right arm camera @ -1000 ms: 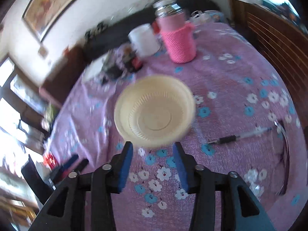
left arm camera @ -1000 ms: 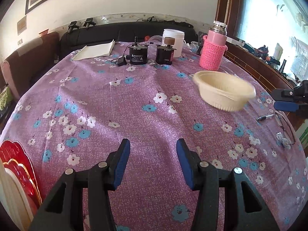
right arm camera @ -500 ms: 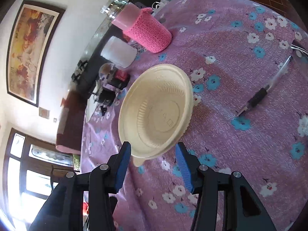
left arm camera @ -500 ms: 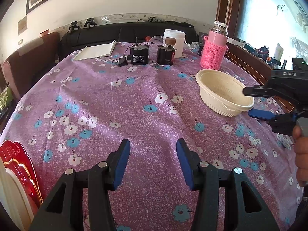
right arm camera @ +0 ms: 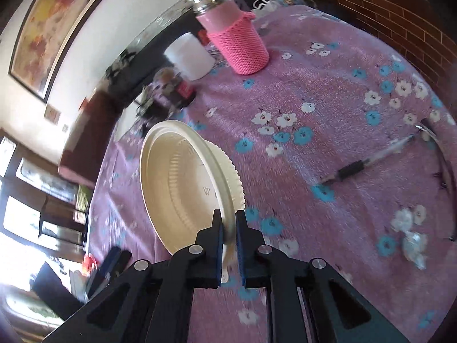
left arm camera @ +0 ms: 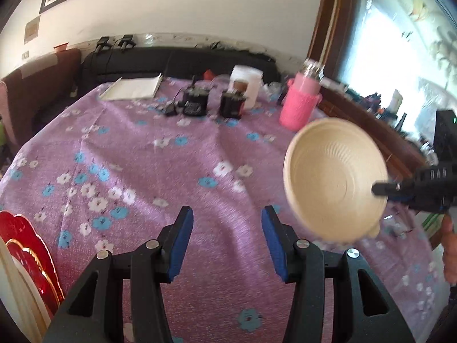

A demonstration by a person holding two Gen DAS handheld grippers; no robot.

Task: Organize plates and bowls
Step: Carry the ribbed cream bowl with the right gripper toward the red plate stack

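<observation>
My right gripper (right arm camera: 228,220) is shut on the rim of a cream plastic bowl (right arm camera: 182,183) and holds it tilted on its side above the purple flowered tablecloth (right arm camera: 328,91). In the left wrist view the bowl (left arm camera: 334,180) hangs in the air at the right, its opening facing the camera, with the right gripper (left arm camera: 382,190) on its right rim. My left gripper (left arm camera: 225,228) is open and empty above the cloth. Red and cream plates (left arm camera: 25,260) stand on edge at the lower left.
At the back of the table stand a pink knit-covered flask (left arm camera: 300,103), a white jar (left arm camera: 245,85), two black devices (left arm camera: 195,101) and a notebook (left arm camera: 132,88). A pen (right arm camera: 365,163) and glasses (right arm camera: 445,168) lie on the cloth at the right. A dark sofa runs behind the table.
My right gripper closed on the bowl's rim and lifted it off the cloth, tipping it onto its side. The left gripper stayed open and rose slightly.
</observation>
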